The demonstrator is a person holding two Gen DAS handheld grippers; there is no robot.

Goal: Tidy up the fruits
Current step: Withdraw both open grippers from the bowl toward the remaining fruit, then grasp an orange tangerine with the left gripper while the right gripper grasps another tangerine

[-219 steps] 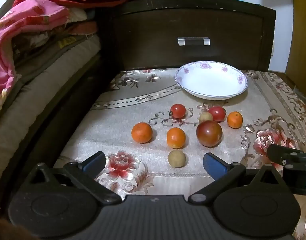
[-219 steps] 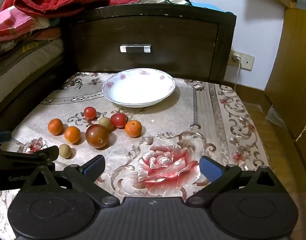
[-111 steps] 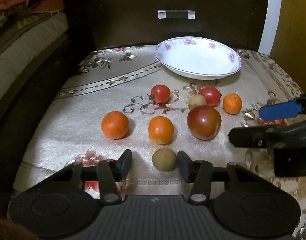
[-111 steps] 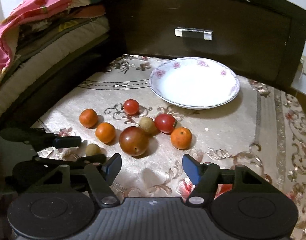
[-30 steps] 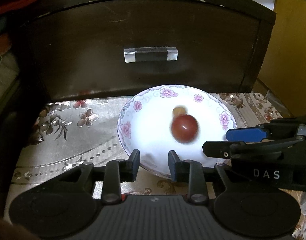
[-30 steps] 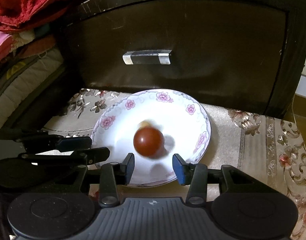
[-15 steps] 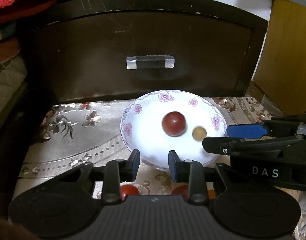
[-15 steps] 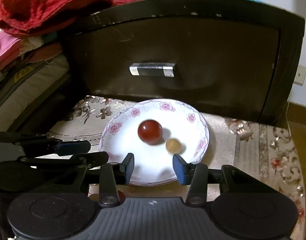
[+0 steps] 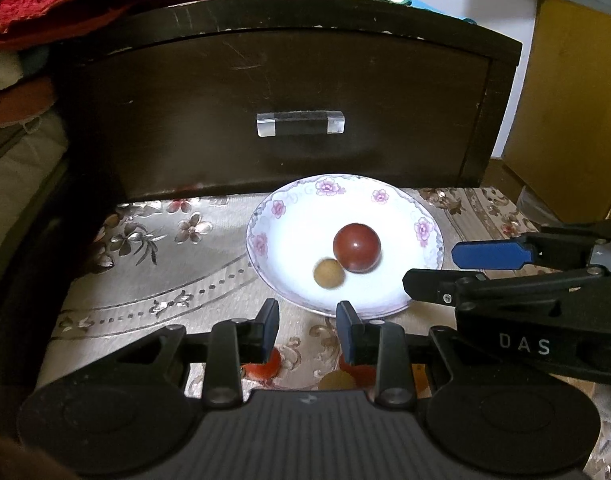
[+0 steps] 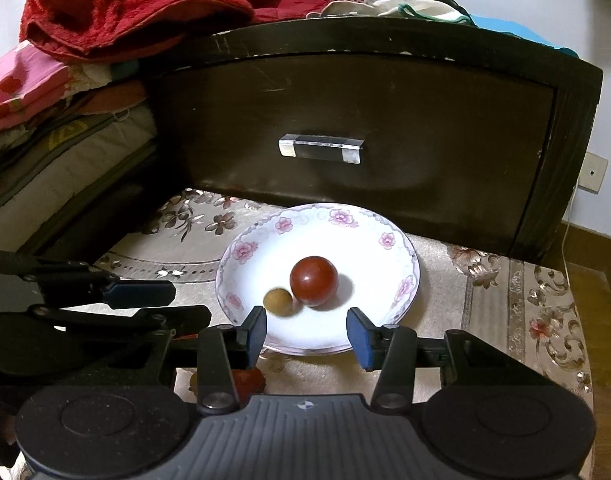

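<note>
**Two fruits in the plate, the rest hidden under the tools**

Left gripper (image 9: 307, 320) hangs just short of the near rim of the plate (image 9: 305, 232), its jaws a narrow gap apart with nothing between them. The right gripper (image 10: 307, 330) sits close beside it, jaws somewhat wider and also empty. A dark red tomato (image 9: 356, 247) and a small brown fruit (image 9: 328, 274) lie touching in the plate, toward its near side. The plate stands on the flowered cloth (image 9: 145, 272) in front of a dark drawer front (image 9: 285, 100).

The brown fruit looks smeared in both views, so it may not have settled. The plate is shallow, and a round fruit with any speed could ride up the low rim and out onto the cloth.

More fruit is still to be fetched. Bits of red fruit (image 9: 265, 366) show under the left gripper's fingers, mostly covered by the tool. Reaching for them half-blind could nudge them and send them rolling.

The two grippers work very near each other, so a careless swing could knock one into the other or clip the plate rim.

Later fruit dropped from a height could strike the tomato and push the pair over the edge, and a hard squeeze could bruise soft skins.
</note>
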